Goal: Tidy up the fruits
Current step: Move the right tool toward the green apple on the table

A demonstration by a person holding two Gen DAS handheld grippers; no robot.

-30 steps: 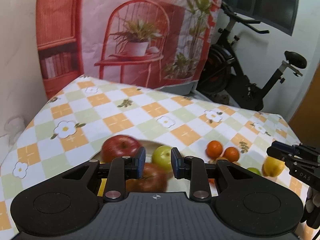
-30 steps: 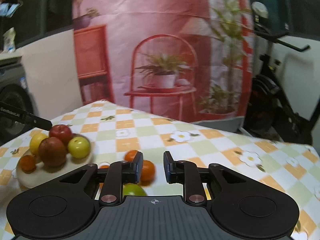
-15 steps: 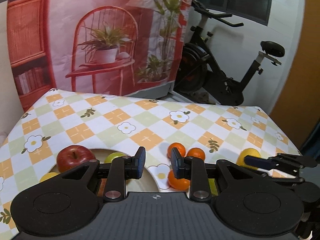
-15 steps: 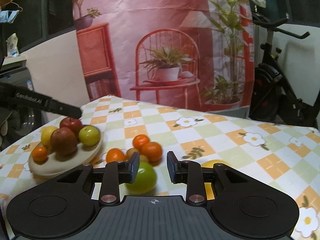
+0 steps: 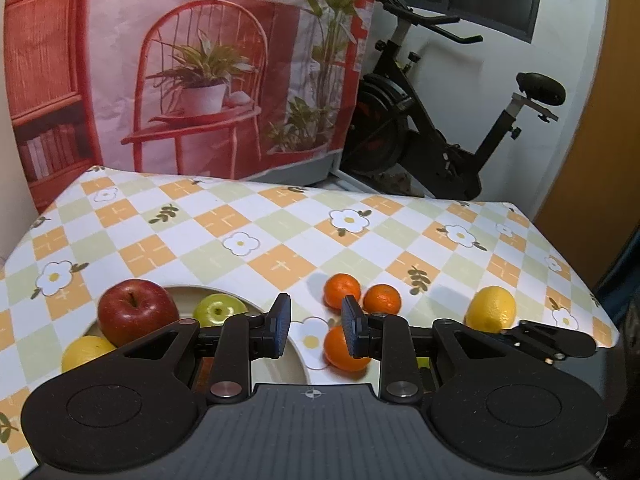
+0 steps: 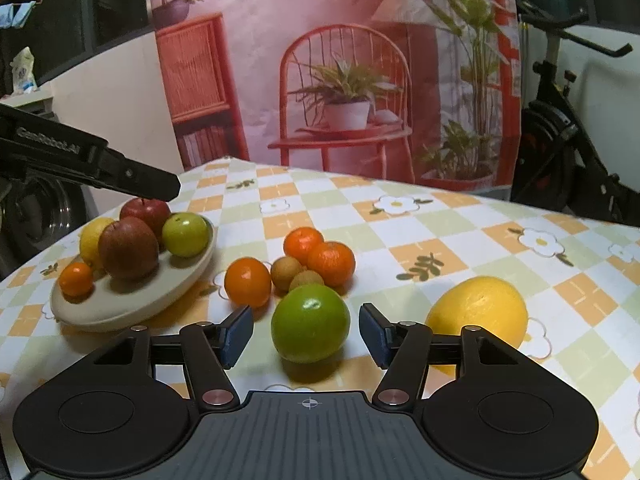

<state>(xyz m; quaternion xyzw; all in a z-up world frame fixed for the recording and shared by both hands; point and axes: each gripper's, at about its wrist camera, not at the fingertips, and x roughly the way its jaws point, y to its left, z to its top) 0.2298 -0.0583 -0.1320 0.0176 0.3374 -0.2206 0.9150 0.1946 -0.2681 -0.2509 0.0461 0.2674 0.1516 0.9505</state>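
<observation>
A beige plate (image 6: pixel 132 300) at the left holds a red apple (image 6: pixel 146 212), a dark red apple (image 6: pixel 128 248), a green apple (image 6: pixel 186 234), a lemon (image 6: pixel 92 240) and a small orange (image 6: pixel 76 279). Loose on the tablecloth lie three oranges (image 6: pixel 248 282), two small brown fruits (image 6: pixel 287 273), a green fruit (image 6: pixel 310 322) and a large lemon (image 6: pixel 480 310). My right gripper (image 6: pixel 306 334) is open with the green fruit between its jaws, not touching. My left gripper (image 5: pixel 316 326) is open and empty above the plate's right rim (image 5: pixel 298 356).
The table (image 5: pixel 280 240) has a checked flower tablecloth and ends at the far and right edges. A printed backdrop (image 5: pixel 200 60) hangs behind it. An exercise bike (image 5: pixel 440 140) stands at the back right. The left gripper's finger (image 6: pixel 92 160) reaches over the plate in the right wrist view.
My right gripper has lowered and moved forward, opening wider around the green fruit. My left gripper has swung right from over the plate toward the loose oranges.
</observation>
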